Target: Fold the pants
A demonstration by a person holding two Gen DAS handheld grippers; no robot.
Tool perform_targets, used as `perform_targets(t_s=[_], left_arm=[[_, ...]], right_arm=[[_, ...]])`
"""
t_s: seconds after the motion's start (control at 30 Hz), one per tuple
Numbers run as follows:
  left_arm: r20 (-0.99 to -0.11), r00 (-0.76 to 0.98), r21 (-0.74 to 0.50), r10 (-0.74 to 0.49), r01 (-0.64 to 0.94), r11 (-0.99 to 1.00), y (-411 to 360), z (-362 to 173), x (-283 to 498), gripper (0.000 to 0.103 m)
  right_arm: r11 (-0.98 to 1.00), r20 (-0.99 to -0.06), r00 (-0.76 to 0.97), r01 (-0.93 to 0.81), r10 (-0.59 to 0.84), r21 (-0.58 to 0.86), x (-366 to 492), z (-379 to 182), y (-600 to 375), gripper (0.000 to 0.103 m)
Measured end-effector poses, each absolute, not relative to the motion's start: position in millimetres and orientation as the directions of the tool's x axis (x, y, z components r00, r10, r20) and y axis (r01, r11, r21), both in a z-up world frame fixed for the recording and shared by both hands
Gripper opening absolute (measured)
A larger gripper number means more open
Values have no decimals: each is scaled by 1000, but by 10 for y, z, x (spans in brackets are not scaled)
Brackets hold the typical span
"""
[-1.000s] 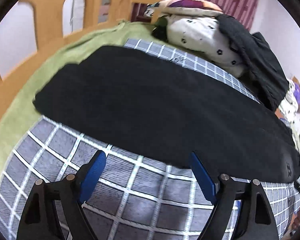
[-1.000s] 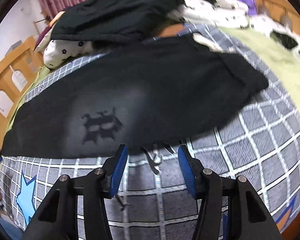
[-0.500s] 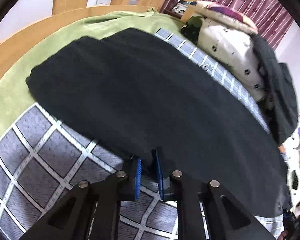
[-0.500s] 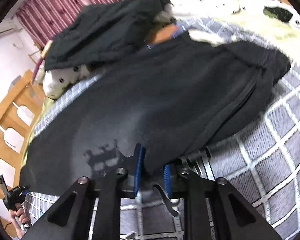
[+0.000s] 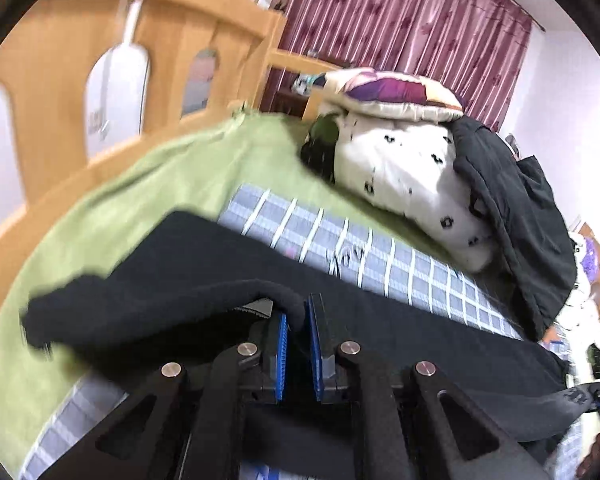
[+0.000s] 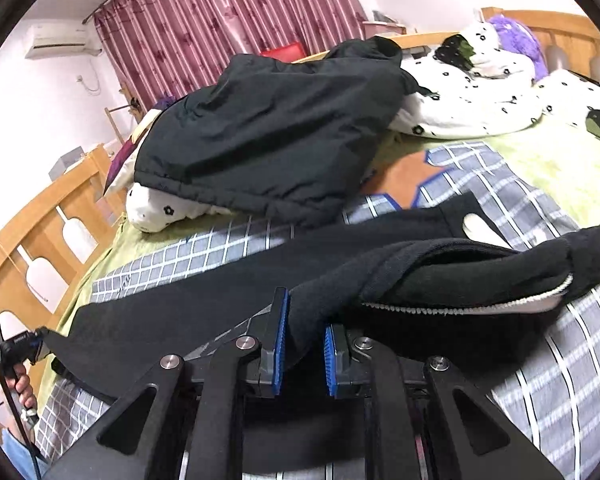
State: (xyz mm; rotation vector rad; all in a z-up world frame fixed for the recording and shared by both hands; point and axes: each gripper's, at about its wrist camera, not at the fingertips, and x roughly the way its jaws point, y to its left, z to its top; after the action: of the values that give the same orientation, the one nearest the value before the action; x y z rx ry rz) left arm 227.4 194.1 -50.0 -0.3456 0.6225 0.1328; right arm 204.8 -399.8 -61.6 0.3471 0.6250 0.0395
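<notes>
Pinching the near long edge of the pants (image 5: 380, 320) on the bed (image 5: 148, 184), left claw (image 5: 298, 354) at the leg end, right claw (image 6: 302, 354) at the waist end, lifting toward the far edge lying straight ahead.

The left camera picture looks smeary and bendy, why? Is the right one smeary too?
Left wrist view: motion blur smears the green sheet and wooden bed rail; the fisheye lens bends the edges. Right wrist view: mostly sharp, the black pants show their knit, and the wooden rail curves the same way.
</notes>
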Motion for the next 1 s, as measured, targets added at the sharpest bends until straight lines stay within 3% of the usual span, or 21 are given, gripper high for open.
perform_targets(t_s=[0.2, 0.23, 0.33, 0.37, 0.4, 0.43, 0.5, 0.57, 0.73, 1.0], left_arm=[[-624, 778, -195, 70, -243, 950, 1790, -759, 2960, 11], [-638, 766, -184, 76, -247, 951, 1776, -821, 3045, 11], [-685, 723, -139, 91, -252, 958, 1712, -942, 3233, 12], [-690, 717, -124, 96, -248, 961, 1689, -943, 3232, 14], [-691, 717, -118, 91, -236, 965, 1670, -930, 3204, 26], [-688, 721, -118, 84, -225, 967, 1662, -901, 3158, 51], [-655, 752, -138, 74, -215, 967, 1676, -809, 2981, 78], [-624, 778, -148, 77, -214, 966, 1696, -723, 2766, 79], [-707, 707, -163, 30, -205, 965, 1789, -829, 2261, 79], [-780, 615, -356, -116, -284, 891, 2157, -1521, 1604, 79]], right_arm=[[955, -596, 796, 85, 106, 283, 2705, -748, -3996, 18], [958, -608, 788, 96, 93, 271, 2833, -787, -3991, 21], [956, -636, 768, 129, 72, 264, 3067, -887, -3980, 48], [955, -641, 765, 134, 69, 263, 3089, -899, -3969, 50], [953, -644, 761, 133, 77, 271, 3083, -904, -3946, 50], [951, -646, 757, 123, 94, 282, 3044, -904, -3918, 51], [951, -638, 762, 102, 115, 292, 2901, -893, -3865, 54], [958, -638, 763, 95, 106, 272, 2725, -877, -3832, 63], [958, -667, 742, 136, 71, 254, 2173, -952, -3991, 64], [905, -721, 688, 255, 77, 340, 1550, -1374, -4441, 68]])
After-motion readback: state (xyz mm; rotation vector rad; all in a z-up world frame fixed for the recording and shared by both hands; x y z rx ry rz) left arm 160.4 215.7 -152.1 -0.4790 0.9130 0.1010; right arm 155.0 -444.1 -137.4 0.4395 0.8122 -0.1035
